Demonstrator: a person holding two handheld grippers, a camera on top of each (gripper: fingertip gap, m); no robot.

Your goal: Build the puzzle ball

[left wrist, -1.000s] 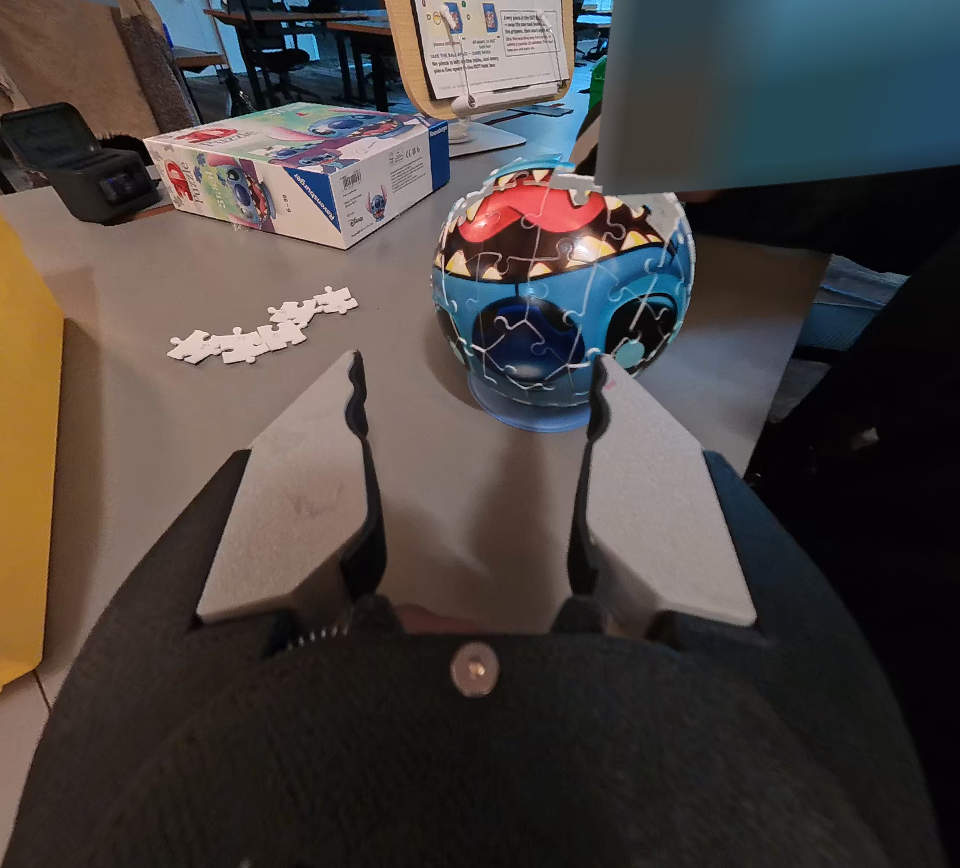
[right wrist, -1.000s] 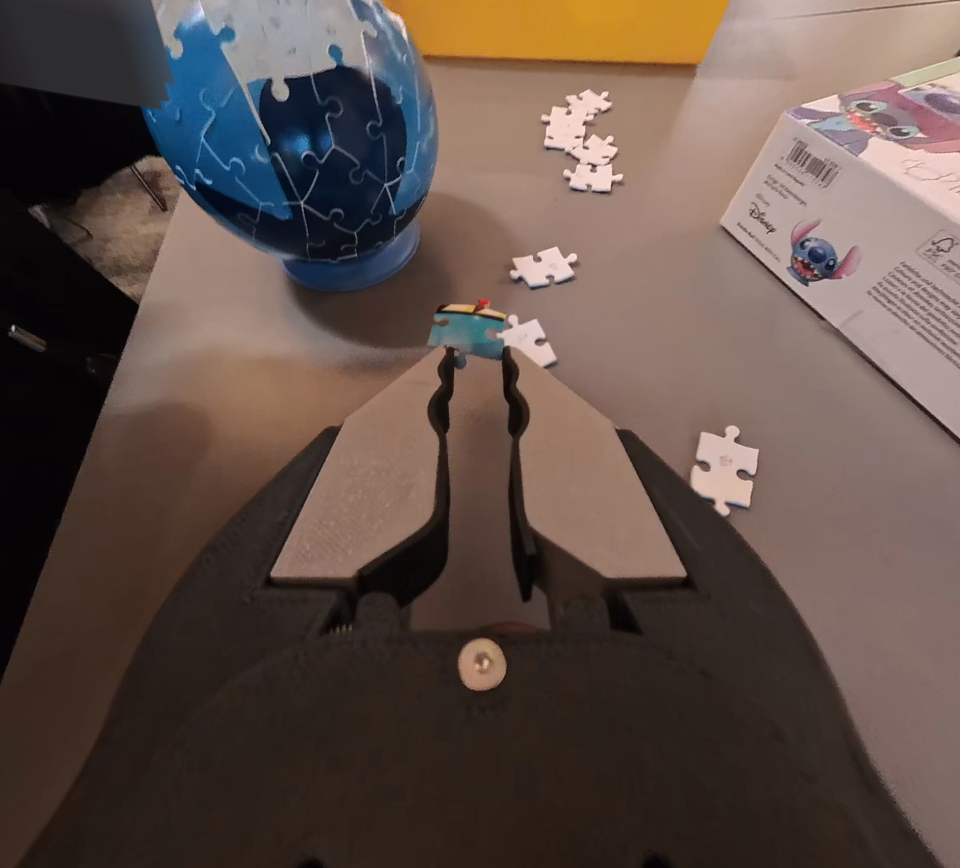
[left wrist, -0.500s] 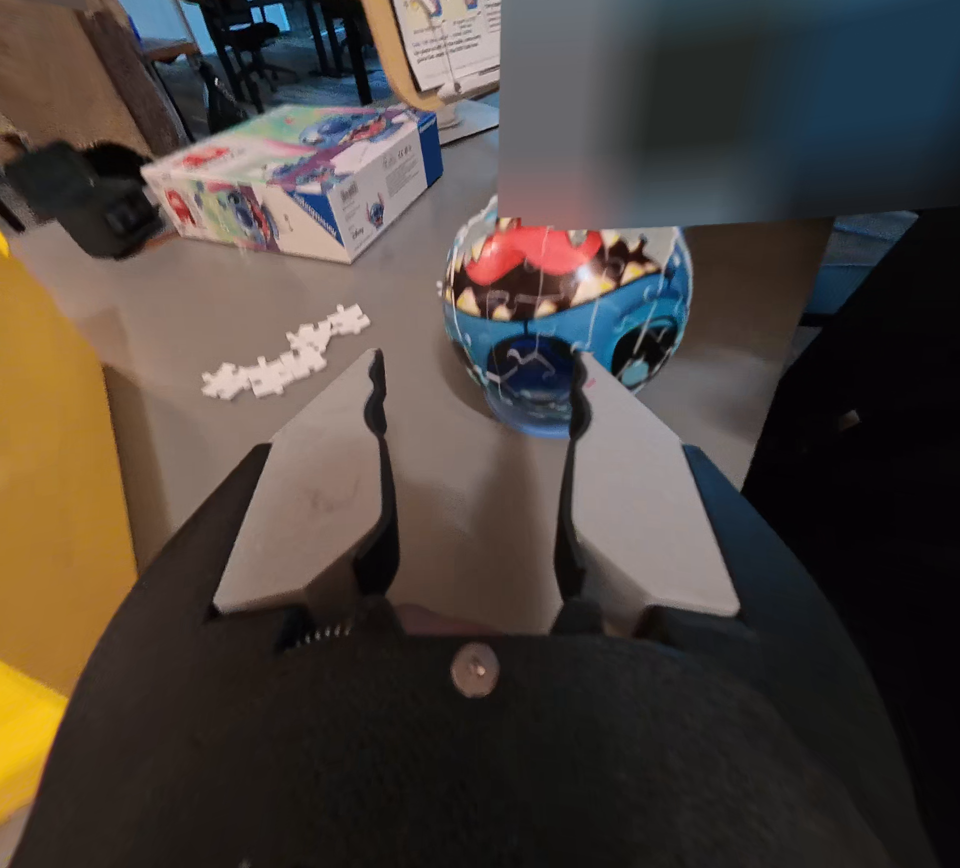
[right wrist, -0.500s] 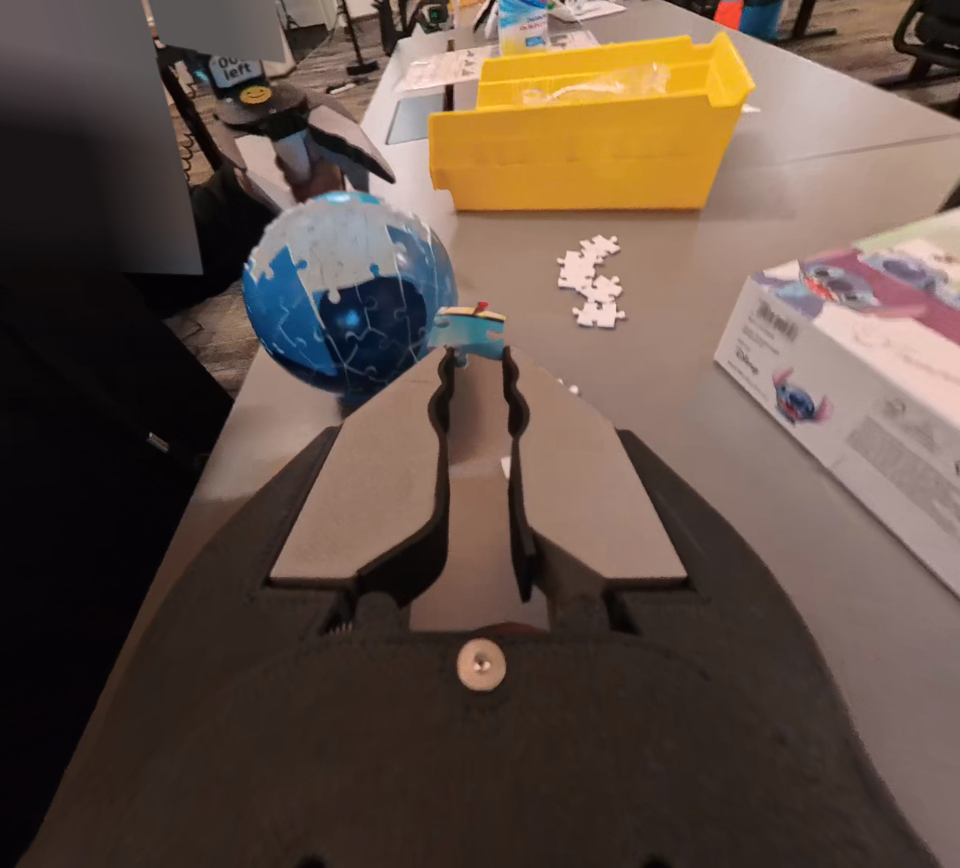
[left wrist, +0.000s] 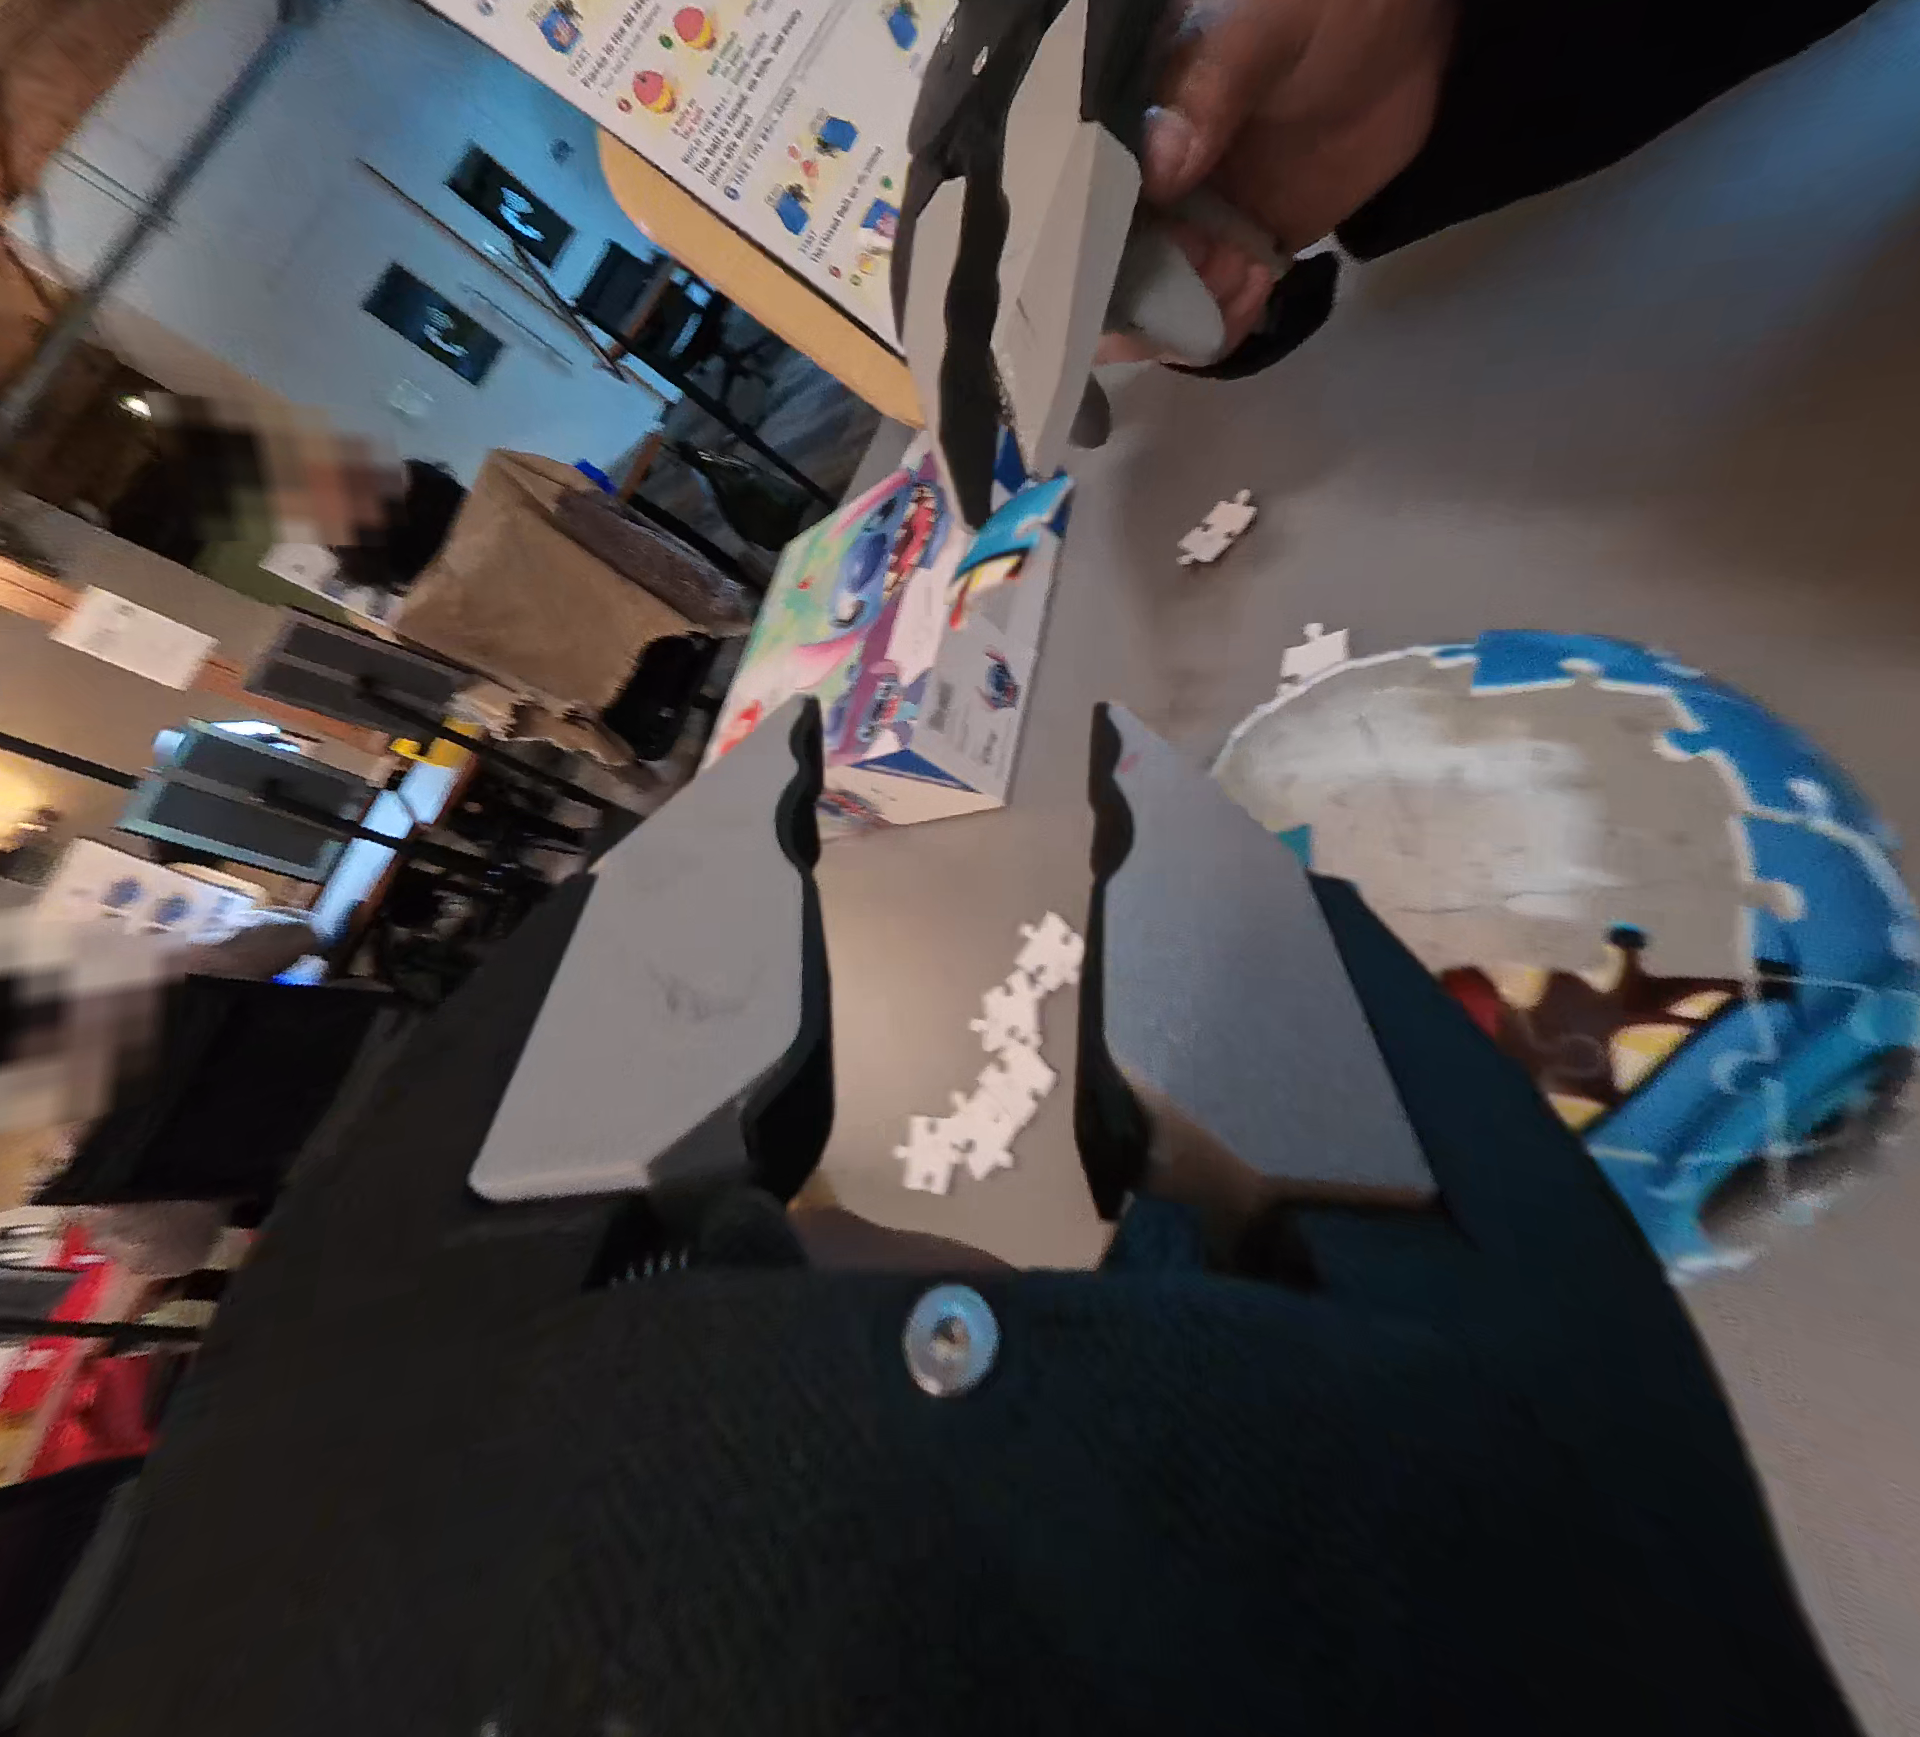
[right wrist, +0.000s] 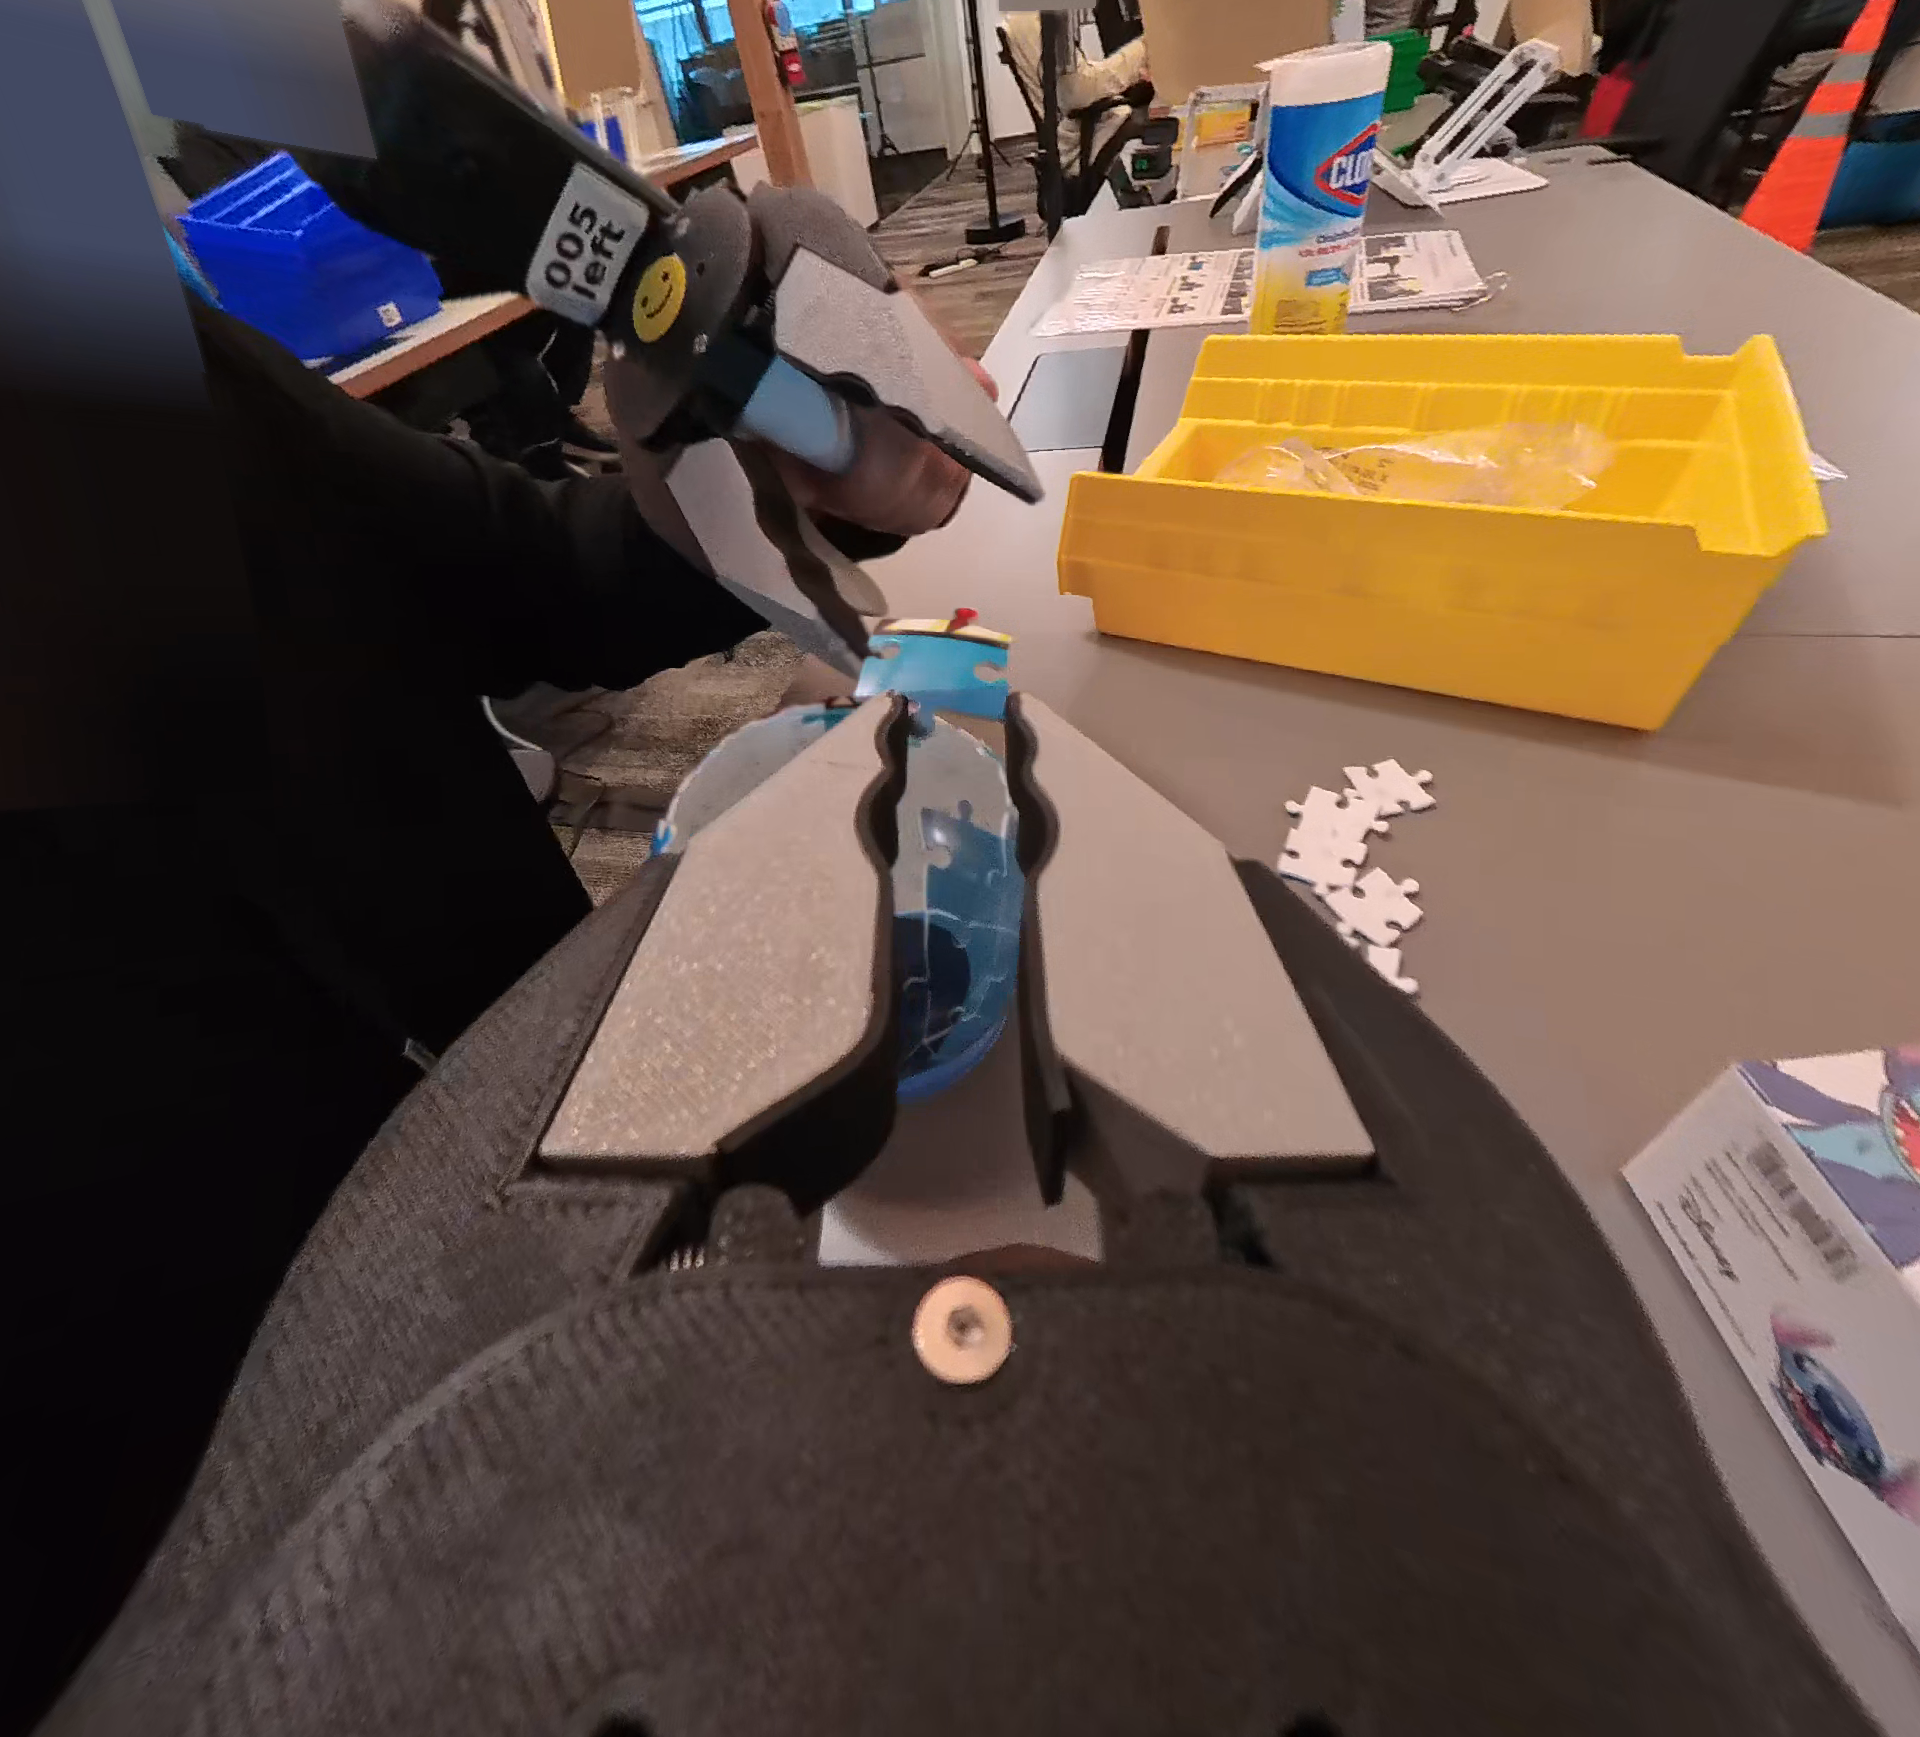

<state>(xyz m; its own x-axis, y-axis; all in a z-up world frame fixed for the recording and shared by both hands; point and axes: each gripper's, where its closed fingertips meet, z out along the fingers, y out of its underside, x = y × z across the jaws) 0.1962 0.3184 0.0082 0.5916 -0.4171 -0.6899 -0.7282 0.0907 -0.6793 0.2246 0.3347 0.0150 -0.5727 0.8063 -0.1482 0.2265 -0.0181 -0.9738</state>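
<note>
Left gripper, jaws wide apart, empty, tilted over grey desk. Right gripper, jaws nearly closed, pinches blue puzzle piece above partly built puzzle ball, which sits on desk near edge. Loose white pieces beside it; yellow bin beyond; puzzle box far right.

Desk: smooth matt grey surface. Puzzle ball: glossy printed pieces outside, dull whitish inside. Loose pieces: matt white backs. Bin: glossy yellow plastic. Puzzle box: printed card. Right gripper: fingers of fine-grained grey, body ribbed black.
</note>
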